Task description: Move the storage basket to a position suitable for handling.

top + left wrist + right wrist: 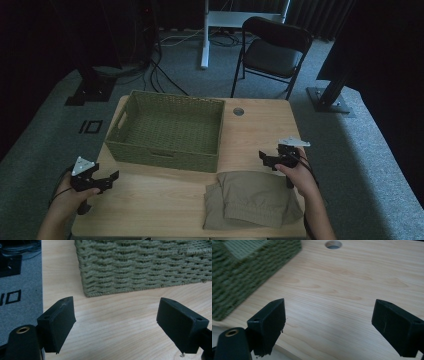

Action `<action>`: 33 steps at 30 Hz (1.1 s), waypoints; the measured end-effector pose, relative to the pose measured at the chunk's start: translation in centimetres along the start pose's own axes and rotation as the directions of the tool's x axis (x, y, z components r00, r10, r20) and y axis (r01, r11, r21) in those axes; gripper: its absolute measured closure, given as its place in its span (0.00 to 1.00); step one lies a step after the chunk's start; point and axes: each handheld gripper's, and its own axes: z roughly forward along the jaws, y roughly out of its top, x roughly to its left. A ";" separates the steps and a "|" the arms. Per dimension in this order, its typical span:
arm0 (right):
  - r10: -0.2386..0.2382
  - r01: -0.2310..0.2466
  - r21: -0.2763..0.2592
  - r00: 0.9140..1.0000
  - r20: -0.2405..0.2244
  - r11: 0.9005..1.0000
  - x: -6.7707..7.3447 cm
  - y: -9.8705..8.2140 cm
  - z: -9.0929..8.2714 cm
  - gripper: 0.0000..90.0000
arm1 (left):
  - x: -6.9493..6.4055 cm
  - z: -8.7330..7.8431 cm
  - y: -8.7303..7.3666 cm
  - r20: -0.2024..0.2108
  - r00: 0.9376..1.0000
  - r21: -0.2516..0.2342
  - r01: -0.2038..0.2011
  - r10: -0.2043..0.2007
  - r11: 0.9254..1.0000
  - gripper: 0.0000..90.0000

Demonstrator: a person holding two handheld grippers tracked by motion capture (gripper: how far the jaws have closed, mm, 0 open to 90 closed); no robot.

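While both jaws stand apart and empty, I'd bring the right gripper down onto the folded khaki shorts at the bench's near-right edge, beside the wicker basket.

Olive-green woven basket, khaki folded cloth, pale wood-grain table.

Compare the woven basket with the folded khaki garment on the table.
The woven basket is olive green, stiff and upright with open walls; the folded khaki garment is tan, soft and lies flat. The basket sits at the table's far left, the garment at its near right edge. The garment lies next to the right claw, the basket farther off. Both rest on the table, untouched.
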 end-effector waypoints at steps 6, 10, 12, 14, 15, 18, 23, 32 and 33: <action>-0.023 0.022 -0.020 0.998 -0.051 1.000 2.3 1.2 0.1 0.13 | -0.2 -0.3 1.4 0.001 1.000 -0.023 -0.021 0.021 1.000 0.18; -0.038 0.036 -0.033 0.997 -0.069 0.999 3.3 1.8 0.1 0.13 | -0.1 -0.5 2.5 0.004 1.000 -0.046 -0.021 0.021 0.999 0.18; -0.050 0.047 -0.039 0.995 -0.081 0.998 4.0 2.2 0.1 0.13 | -0.2 -0.5 2.9 0.009 1.000 -0.058 -0.016 0.017 0.998 0.18; -0.065 0.061 -0.044 0.993 -0.095 0.997 4.8 2.8 0.2 0.15 | -0.2 -0.5 3.3 0.016 1.000 -0.062 -0.016 0.017 0.998 0.18; -0.065 0.061 -0.044 0.993 -0.095 0.997 4.8 2.8 0.2 0.15 | -0.1 -0.4 3.5 0.019 1.000 -0.065 -0.019 0.020 0.998 0.18; -0.068 0.063 -0.053 0.992 -0.108 0.997 5.7 3.5 0.3 0.15 | 0.0 -0.2 4.2 0.017 1.000 -0.075 -0.016 0.017 0.997 0.18; -0.080 0.072 -0.064 0.988 -0.135 0.995 7.0 4.4 0.5 0.15 | 0.3 0.2 5.2 0.022 1.000 -0.097 0.000 0.002 0.995 0.18; -0.110 0.097 -0.085 0.980 -0.166 0.992 9.2 5.8 1.0 0.15 | 1.0 0.7 7.7 0.002 1.000 -0.155 -0.005 0.005 0.988 0.18; -0.115 0.102 -0.086 0.979 -0.169 0.991 9.4 5.9 1.1 0.15 | 1.1 0.9 7.9 0.001 1.000 -0.156 -0.004 0.004 0.988 0.18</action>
